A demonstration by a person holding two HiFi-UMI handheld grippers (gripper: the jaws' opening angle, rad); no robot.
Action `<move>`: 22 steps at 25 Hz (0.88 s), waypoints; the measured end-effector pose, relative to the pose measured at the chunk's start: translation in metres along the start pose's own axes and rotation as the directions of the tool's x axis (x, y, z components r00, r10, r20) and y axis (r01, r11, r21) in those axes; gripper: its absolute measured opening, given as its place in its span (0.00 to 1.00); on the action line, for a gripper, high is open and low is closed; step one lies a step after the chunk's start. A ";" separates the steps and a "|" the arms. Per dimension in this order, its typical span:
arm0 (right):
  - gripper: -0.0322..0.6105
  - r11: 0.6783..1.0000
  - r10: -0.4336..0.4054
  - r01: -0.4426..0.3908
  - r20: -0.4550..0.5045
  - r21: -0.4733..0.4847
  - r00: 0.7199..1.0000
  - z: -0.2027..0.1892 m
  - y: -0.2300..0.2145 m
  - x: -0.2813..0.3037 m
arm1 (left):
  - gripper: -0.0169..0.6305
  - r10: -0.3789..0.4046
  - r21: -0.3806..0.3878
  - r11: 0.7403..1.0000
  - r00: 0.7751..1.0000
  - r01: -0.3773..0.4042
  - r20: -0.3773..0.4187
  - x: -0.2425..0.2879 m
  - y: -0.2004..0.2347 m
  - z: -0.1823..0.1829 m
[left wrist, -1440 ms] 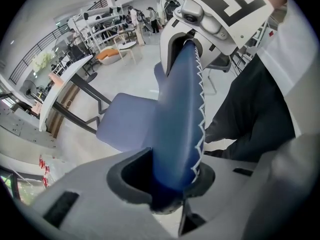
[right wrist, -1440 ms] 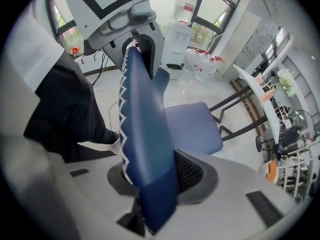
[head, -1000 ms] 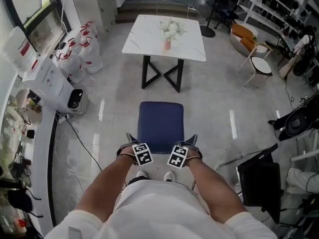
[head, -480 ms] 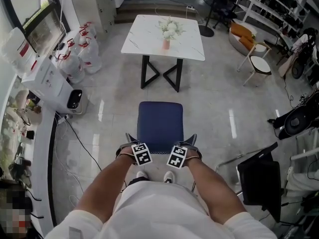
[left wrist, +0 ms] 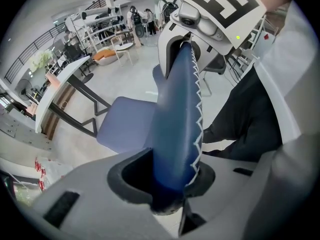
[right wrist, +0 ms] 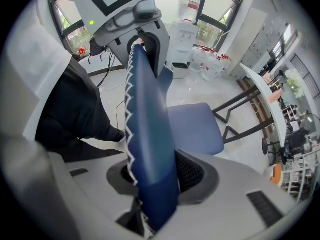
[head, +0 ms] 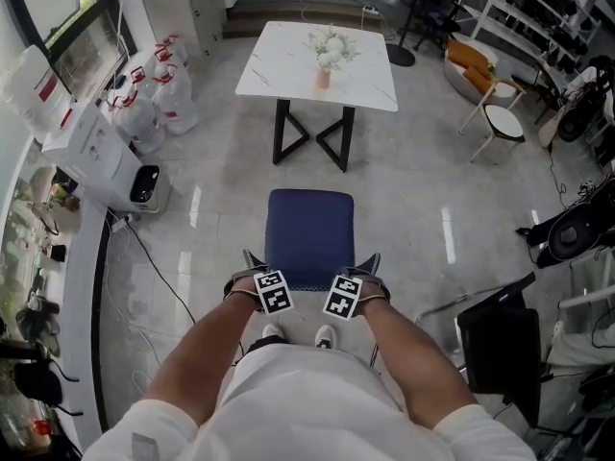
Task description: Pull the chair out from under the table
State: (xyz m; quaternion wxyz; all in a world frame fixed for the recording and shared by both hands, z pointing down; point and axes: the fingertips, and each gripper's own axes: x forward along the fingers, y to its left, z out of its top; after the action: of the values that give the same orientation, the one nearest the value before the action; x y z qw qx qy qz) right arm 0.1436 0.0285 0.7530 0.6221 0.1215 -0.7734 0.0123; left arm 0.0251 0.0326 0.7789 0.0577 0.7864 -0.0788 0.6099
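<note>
The blue chair stands on the floor well clear of the white table, its backrest toward me. Both grippers point steeply down over the backrest's top edge. My left gripper is shut on the backrest near its left end. My right gripper straddles the backrest near the right end; its jaws are opening, and the backrest stays between them with a gap beside one textured pad. The seat shows beyond the jaws in both gripper views.
A vase of flowers stands on the table. A white dispenser and water jugs line the left wall, with a cable across the floor. A black panel and a fan stand right; a round stool is further back.
Hands and chair keep their places. Only the head view has shifted slightly, so the table sits a little lower in the frame.
</note>
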 end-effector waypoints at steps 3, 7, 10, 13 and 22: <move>0.28 1.000 -0.003 0.003 0.003 -0.010 1.000 0.000 0.001 0.001 | 0.20 -0.005 0.007 1.000 1.000 0.004 0.004 0.001 0.000 -0.001; 0.30 1.000 -0.002 0.002 -0.004 -0.011 1.000 0.000 0.002 0.001 | 0.22 -0.001 0.021 1.000 1.000 0.001 0.005 0.001 0.000 -0.001; 0.31 1.000 0.001 -0.001 -0.002 -0.005 1.000 0.000 0.003 0.000 | 0.24 0.007 0.029 1.000 1.000 -0.007 0.015 0.000 -0.001 -0.001; 0.33 1.000 0.002 -0.002 0.007 0.001 1.000 0.002 0.003 -0.006 | 0.26 0.002 0.031 1.000 1.000 -0.003 0.019 -0.005 -0.001 -0.001; 0.28 1.000 -0.015 0.014 0.060 0.014 0.998 0.003 0.003 -0.047 | 0.24 0.002 0.127 0.992 1.000 -0.005 0.031 -0.040 -0.006 -0.002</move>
State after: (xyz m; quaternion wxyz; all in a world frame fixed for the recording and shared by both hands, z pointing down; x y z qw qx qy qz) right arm 0.1499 0.0388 0.7073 0.5978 0.1315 -0.7907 0.0093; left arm 0.0143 0.0406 0.7410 0.0051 0.7977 -0.0420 0.6016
